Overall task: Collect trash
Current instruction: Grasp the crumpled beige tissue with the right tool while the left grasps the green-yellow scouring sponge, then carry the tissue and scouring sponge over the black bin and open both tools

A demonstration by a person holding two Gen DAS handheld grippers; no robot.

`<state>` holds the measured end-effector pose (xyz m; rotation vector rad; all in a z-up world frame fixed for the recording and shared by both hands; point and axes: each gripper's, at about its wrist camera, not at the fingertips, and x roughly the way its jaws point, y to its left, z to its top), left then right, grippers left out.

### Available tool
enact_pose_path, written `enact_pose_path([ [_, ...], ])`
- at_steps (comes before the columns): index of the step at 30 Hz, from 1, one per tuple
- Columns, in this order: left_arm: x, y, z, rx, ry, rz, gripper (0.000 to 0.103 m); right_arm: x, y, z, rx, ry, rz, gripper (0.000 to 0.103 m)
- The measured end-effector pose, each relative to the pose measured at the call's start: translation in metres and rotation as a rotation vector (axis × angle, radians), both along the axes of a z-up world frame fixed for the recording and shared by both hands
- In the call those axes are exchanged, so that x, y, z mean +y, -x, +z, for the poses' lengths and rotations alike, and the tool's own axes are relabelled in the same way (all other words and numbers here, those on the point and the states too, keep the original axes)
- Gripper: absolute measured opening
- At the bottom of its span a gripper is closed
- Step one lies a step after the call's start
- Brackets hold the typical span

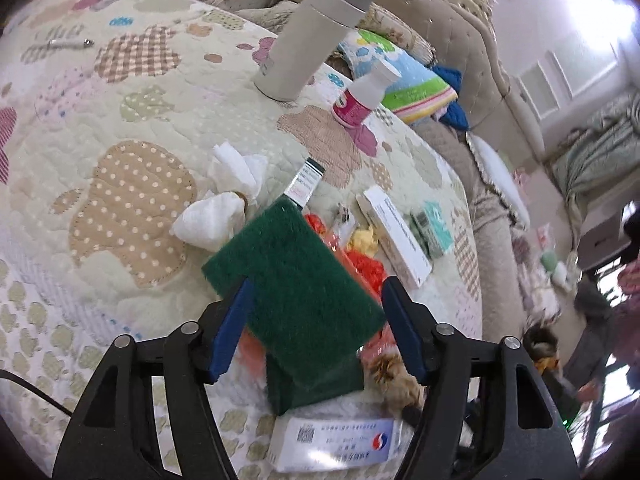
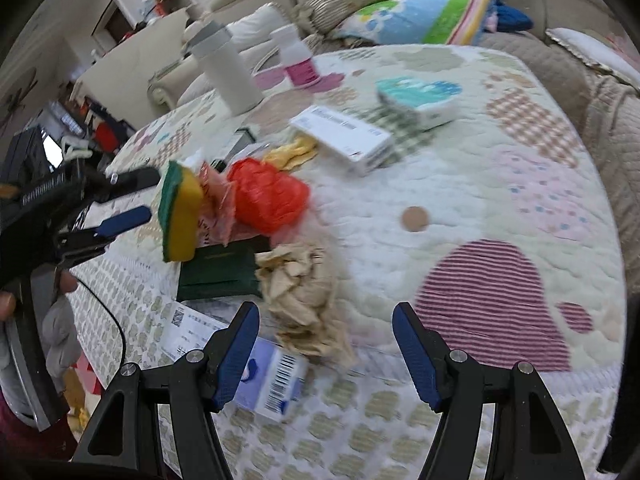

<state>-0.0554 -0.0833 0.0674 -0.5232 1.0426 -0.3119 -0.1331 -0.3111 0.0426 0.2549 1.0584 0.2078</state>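
– Sponge (image 1: 296,292) first: green scouring face up in the left wrist view, yellow foam showing from the other side. Sits right between the left claw (image 1: 318,286) fingers, tilted, over the heap near the front edge of the quilted tabletop (image 2: 500,184).

– Gripped or not?

– Judged not. Left claw roughly half open, pads flanking the sponge; from the right wrist view a gap shows between the lower blue pad and the foam. Probably loose, about to land on the dark green packet (image 2: 220,268).

– And the right claw (image 2: 326,312)?

– Half open too, holding nothing. Crumpled brown paper wad (image 2: 304,304) just ahead of its tips, nearer the left finger than the right one.

– How best to take it?

– Shift a touch toward the wad so both pads straddle it, come straight down, close around the thick middle. Soft paper, so squeeze fully; otherwise likely to slip. Avoid pinching the white barcoded box (image 2: 276,384) touching its near side.

– Around that?

– Red plastic bag (image 2: 268,196) just behind the wad, beside the sponge. White tissues (image 1: 228,196) further in. Thermos (image 1: 312,36) and pill bottle (image 1: 360,96) upright toward the far edge, well apart; best left alone.
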Motion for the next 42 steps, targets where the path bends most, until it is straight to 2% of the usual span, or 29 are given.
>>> enact_pose_path([
  [8,-0.005,-0.017,-0.02,0.05,0.024,0.029,0.071,0.011,-0.014,-0.013,0.023,0.0,0.024,0.067],
  [11,-0.008,-0.014,-0.023,0.047,0.006,0.04,0.072,0.013,-0.019,-0.015,0.023,0.006,0.029,0.067],
  [14,-0.011,-0.009,-0.026,0.053,-0.048,0.029,0.074,0.015,-0.02,-0.015,0.008,0.021,0.036,0.067],
  [16,-0.01,-0.006,-0.036,0.109,-0.072,0.017,0.075,0.017,-0.02,-0.015,-0.001,0.031,0.043,0.067],
  [17,-0.008,-0.005,-0.042,0.133,-0.049,-0.003,0.074,0.019,-0.021,-0.015,-0.008,0.036,0.047,0.065],
  [19,0.0,0.001,-0.038,0.095,-0.036,0.027,0.074,0.019,-0.021,-0.016,-0.02,0.037,0.051,0.053],
  [20,0.005,0.003,-0.035,0.083,-0.028,0.045,0.071,0.018,-0.021,-0.016,-0.019,0.024,0.054,0.045],
  [21,0.007,0.004,-0.033,0.078,-0.019,0.043,0.06,0.017,-0.02,-0.016,-0.019,0.011,0.054,0.045],
  [24,0.009,0.009,-0.02,0.056,-0.051,0.012,0.039,0.014,-0.013,-0.008,-0.045,0.006,0.053,0.042],
  [26,0.008,0.016,-0.009,0.022,-0.088,-0.011,0.029,0.012,-0.008,0.0,-0.073,0.002,0.057,0.039],
  [32,0.004,0.034,0.018,-0.049,-0.112,-0.056,0.024,0.006,0.002,0.016,-0.122,0.01,0.055,0.033],
  [37,-0.012,0.049,0.045,-0.118,-0.119,-0.109,0.024,-0.002,0.01,0.028,-0.154,0.007,0.032,0.032],
  [42,-0.037,0.058,0.059,-0.164,-0.147,-0.16,0.024,-0.012,0.019,0.037,-0.177,0.005,0.007,0.032],
])
